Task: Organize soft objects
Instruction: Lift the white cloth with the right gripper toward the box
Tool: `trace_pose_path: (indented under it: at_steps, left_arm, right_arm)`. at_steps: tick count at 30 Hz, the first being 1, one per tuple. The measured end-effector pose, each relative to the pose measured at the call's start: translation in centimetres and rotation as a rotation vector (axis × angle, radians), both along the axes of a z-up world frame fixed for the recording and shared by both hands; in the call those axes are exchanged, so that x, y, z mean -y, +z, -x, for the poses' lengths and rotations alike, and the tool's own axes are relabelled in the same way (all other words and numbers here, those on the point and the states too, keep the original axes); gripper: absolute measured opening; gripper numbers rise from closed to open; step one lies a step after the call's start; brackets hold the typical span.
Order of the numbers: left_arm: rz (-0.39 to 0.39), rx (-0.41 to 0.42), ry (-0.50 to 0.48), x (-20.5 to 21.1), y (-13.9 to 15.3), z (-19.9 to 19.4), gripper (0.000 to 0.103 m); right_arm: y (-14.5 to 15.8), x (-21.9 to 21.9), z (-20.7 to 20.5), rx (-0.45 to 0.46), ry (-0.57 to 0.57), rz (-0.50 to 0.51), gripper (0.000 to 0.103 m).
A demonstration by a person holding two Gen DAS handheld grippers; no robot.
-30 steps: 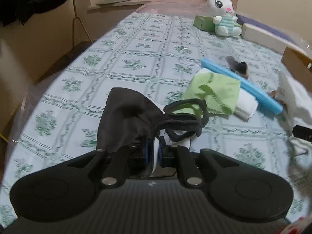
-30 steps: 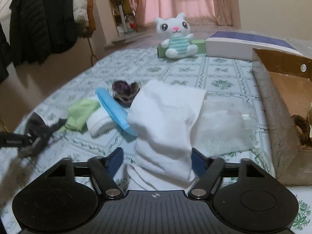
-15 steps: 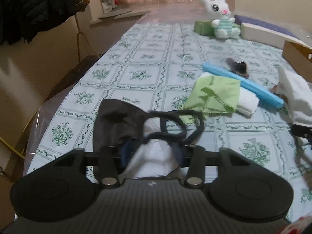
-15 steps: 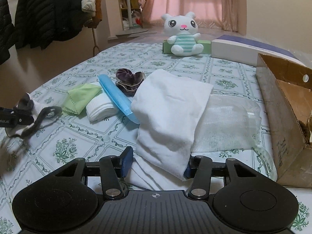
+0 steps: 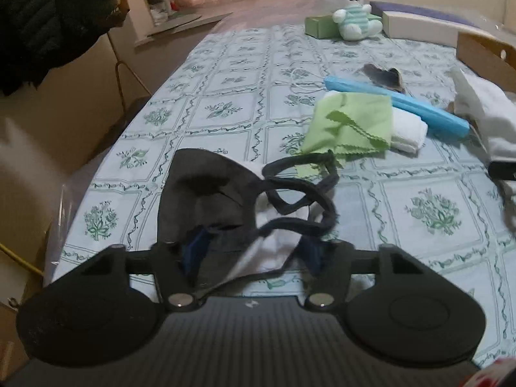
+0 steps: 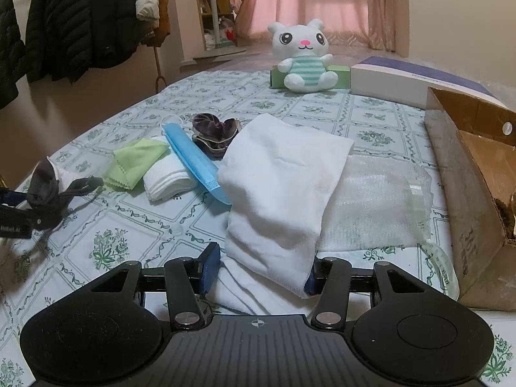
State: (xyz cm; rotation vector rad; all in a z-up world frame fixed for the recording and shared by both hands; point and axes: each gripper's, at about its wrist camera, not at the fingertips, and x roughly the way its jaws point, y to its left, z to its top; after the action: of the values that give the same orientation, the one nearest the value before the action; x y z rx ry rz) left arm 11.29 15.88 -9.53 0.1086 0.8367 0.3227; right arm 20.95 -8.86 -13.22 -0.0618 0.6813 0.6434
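A black face mask [image 5: 206, 193] with dark ear loops lies on the patterned tablecloth between the fingers of my left gripper [image 5: 251, 251], which is open. The mask also shows at the left of the right wrist view [image 6: 48, 187]. A folded white towel [image 6: 280, 187] lies between the fingers of my right gripper [image 6: 258, 274], which is open around it. A green cloth [image 5: 351, 125], a folded white cloth [image 5: 408, 127], a blue mask [image 5: 396, 104] and a dark scrunchie [image 6: 214, 132] lie mid-table.
A white plush bunny [image 6: 304, 58] sits at the far end against a green box [image 6: 277, 75], beside a white and purple box [image 6: 416, 79]. An open cardboard box [image 6: 474, 167] stands at the right. A clear mesh bag [image 6: 377, 203] lies under the towel. Coats [image 6: 64, 22] hang left.
My left gripper has opened and let go of the black mask, which now lies on the table. My right gripper has also opened wider around the white towel.
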Motion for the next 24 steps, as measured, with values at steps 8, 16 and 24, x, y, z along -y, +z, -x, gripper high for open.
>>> trace_pose_path:
  at_steps: [8,16,24]
  left_arm:
    - [0.043,0.034,-0.008,-1.1,0.7,0.6,0.015]
    - [0.101,0.091,-0.016,-1.1,3.1,1.4,0.011]
    - [0.098,0.156,-0.053,-0.5,6.4,2.0,0.011]
  right_arm:
    - [1.2,0.1,0.9,0.083,0.018,0.032,0.007]
    - [7.8,3.4,1.4,0.24,0.046,-0.002,0.003]
    - [16.8,7.6,0.2,0.271,0.139,-0.113,0.003]
